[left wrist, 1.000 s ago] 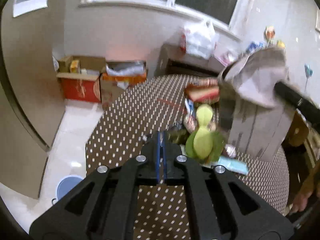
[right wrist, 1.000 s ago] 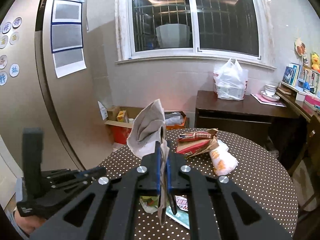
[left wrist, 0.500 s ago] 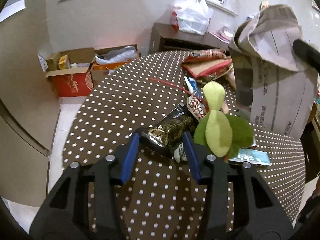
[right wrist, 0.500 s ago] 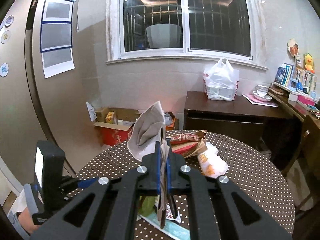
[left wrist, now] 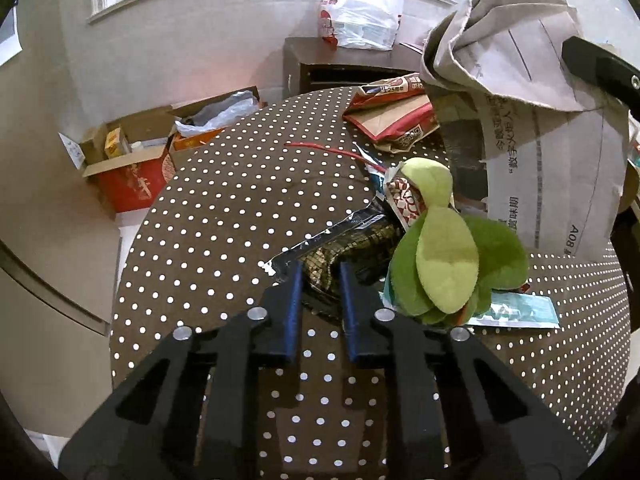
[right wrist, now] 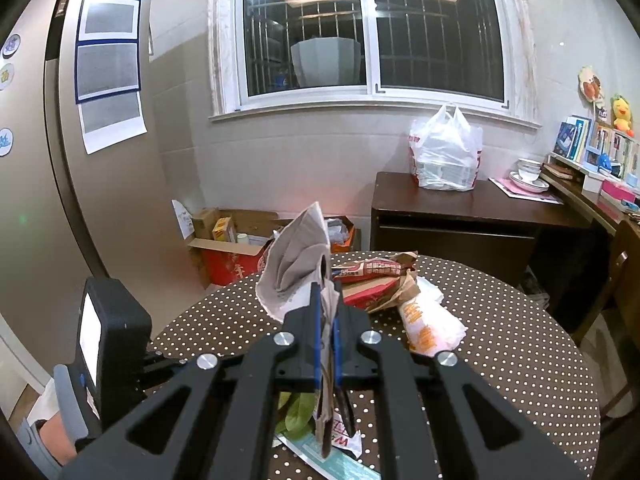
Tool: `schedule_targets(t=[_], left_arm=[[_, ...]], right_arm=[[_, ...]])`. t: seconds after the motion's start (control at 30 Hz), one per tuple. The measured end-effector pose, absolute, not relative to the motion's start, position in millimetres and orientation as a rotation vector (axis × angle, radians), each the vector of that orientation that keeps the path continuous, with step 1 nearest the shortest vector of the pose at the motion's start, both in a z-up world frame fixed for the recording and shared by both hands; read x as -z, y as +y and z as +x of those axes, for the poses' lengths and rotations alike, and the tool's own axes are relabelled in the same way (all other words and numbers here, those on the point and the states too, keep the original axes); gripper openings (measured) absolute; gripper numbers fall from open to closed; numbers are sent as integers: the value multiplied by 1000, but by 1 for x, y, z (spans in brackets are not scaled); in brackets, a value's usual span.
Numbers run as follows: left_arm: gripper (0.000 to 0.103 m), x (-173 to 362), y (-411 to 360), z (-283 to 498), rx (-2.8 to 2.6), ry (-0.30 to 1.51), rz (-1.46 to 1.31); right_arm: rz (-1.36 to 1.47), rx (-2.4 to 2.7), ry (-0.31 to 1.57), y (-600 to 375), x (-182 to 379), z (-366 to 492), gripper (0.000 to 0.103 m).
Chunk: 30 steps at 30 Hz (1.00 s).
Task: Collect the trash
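Left claw (left wrist: 320,280) closing on dark wrapper (left wrist: 344,248), which lies on surface (left wrist: 224,216) just left of plush (left wrist: 448,248). Right claw (right wrist: 327,312) clamps newspaper (right wrist: 298,264). Pinch firm, lift straight, keep clear of plush, check foil doesn't slip.

White plastic bag (right wrist: 446,156) on dark sideboard (right wrist: 460,216); cardboard boxes (left wrist: 132,160) on floor; barred window (right wrist: 368,28).

Wrapper-strewn polka-dot table (left wrist: 224,216)
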<state>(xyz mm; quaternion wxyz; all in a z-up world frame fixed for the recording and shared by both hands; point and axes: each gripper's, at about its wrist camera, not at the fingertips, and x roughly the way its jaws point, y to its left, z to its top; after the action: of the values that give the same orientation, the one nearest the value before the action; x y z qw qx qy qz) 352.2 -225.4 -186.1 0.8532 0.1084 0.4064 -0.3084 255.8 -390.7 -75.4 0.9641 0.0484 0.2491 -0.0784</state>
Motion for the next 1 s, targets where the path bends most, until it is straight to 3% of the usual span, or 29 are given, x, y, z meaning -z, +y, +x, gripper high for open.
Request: schedule_targets(t=[0.6, 1.0], left_arm=[[2, 137, -150, 328, 604, 779, -26], [1, 118, -27, 294, 441, 709, -146]], right_arm=[[79, 139, 418, -364, 29, 226, 5], [102, -115, 466, -259, 27, 245, 5]])
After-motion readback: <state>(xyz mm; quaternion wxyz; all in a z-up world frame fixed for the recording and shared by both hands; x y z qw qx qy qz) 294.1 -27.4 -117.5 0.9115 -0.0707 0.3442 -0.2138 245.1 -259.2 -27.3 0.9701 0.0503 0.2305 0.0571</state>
